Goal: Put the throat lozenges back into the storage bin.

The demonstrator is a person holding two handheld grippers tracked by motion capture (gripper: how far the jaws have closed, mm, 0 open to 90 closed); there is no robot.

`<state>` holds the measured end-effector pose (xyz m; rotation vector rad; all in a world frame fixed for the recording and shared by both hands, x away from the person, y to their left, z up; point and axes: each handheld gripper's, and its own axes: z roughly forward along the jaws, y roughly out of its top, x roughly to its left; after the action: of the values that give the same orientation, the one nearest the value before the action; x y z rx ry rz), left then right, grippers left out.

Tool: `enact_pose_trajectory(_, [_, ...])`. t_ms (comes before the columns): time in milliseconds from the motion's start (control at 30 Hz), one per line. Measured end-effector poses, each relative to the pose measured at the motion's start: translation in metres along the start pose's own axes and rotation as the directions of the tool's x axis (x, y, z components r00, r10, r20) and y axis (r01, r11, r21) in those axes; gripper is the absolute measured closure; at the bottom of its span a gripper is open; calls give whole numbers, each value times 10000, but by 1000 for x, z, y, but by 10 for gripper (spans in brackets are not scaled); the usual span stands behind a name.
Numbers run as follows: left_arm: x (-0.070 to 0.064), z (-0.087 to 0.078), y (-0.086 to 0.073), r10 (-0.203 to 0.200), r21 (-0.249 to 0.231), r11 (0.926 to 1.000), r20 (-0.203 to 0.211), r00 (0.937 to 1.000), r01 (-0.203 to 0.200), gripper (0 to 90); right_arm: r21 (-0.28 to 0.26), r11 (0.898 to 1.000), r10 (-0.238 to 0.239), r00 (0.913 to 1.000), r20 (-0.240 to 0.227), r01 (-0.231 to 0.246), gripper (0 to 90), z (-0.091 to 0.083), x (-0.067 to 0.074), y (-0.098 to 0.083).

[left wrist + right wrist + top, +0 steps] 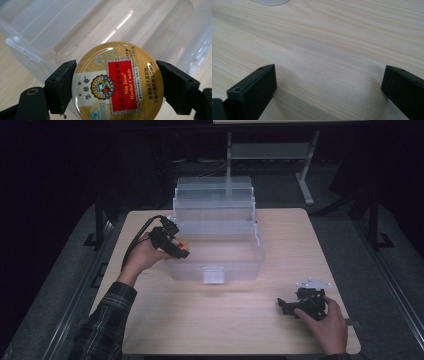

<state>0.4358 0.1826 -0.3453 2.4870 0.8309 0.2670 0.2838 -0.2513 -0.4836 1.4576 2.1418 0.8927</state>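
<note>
Pale wood, the table [235, 320] spreads under the high view; the person's left hand [142, 256], in a plaid sleeve [102, 327], is raised with the wrist bent so that the left gripper [176, 246] points over the left front corner of a clear plastic box [220, 240], whose stepped trays stand open toward the back; a small red and yellow spot shows at the gripper's tip, at the box's rim; the right hand [327, 320] rests low on the table near its right front corner, well apart from the box, with the right gripper [287, 306] pointing left along the wood and a grey plate [314, 283] on top of it. In the left gripper view the two black jaws are clamped on either side of a round candy tin [117, 82], held face up between them above the box's clear wall and inner trays; the tin has a glossy gold lid, a red panel reading "Nin Jiom Herbal Candy", a white panel with Chinese characters and a small round emblem. In the right gripper view the jaws stand wide apart with bare wood grain between them; they hold nothing; a pale edge of the box shows at the top.
</note>
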Motion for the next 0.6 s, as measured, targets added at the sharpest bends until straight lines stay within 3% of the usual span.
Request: enact_pose_trajectory(600, [2, 4, -2, -6, 168, 9999, 105, 9999, 4, 190, 0, 10000, -1, 10000, 0, 1, 0, 0, 0, 0])
